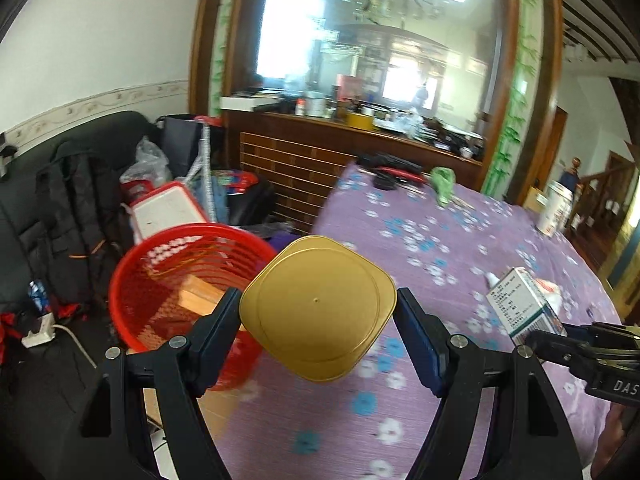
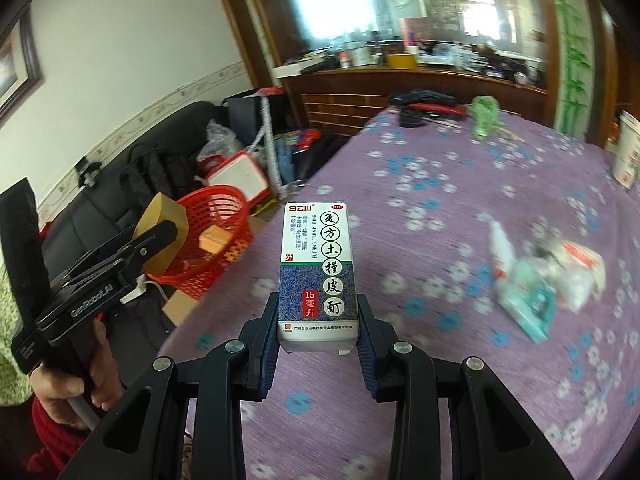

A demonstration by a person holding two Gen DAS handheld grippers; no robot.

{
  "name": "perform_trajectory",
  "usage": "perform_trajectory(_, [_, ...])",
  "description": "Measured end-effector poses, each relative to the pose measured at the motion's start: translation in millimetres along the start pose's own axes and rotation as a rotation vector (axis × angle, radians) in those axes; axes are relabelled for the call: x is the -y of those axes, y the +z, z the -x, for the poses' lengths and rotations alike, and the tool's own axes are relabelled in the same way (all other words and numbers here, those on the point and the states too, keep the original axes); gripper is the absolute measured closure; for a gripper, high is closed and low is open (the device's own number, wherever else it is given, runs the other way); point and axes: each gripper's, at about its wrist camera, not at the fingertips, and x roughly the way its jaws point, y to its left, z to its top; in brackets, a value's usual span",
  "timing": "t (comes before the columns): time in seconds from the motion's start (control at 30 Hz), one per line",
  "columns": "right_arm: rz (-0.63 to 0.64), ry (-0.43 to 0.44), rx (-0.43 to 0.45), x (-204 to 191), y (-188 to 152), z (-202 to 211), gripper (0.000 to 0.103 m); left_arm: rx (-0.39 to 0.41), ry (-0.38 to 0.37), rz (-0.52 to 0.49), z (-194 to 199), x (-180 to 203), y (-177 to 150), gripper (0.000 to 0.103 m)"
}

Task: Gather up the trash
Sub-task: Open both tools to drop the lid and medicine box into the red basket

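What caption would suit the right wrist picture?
Right gripper holding a medicine box above the purple floral tablecloth, red basket beyond.

A white and blue medicine box [image 2: 318, 276] carries most of the readable print. Its top left shows a red logo reading 白云山, and a small red oval at the top right reads OTC. Large black characters run down the front: 复方土槿皮酊, with FUFANG TUJINPI DING in small letters alongside. A red square reads 外, and red figures on the blue lower half read 15毫升. The fine print along its bottom edge is too small to read. The left gripper's body [image 2: 92, 306] is marked GenRobot.AI. The right gripper's body [image 1: 618, 386] shows the letters DAS, cut off at the frame edge.
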Motion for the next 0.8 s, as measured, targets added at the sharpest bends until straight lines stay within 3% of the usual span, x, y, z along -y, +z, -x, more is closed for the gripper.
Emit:
perform_trajectory(0.4, [0.073, 0.105, -0.051, -60.9, 47.0, -56.9, 0.066, -0.021, 0.115, 0.086, -15.0, -84.6, 12.1, 0.028])
perform_trajectory(0.8, [0.091, 0.173, -0.092, -104.5, 83.6, -119.7, 0.066, -0.074, 0.151, 0.107, -45.9, -113.5, 9.1, 0.028])
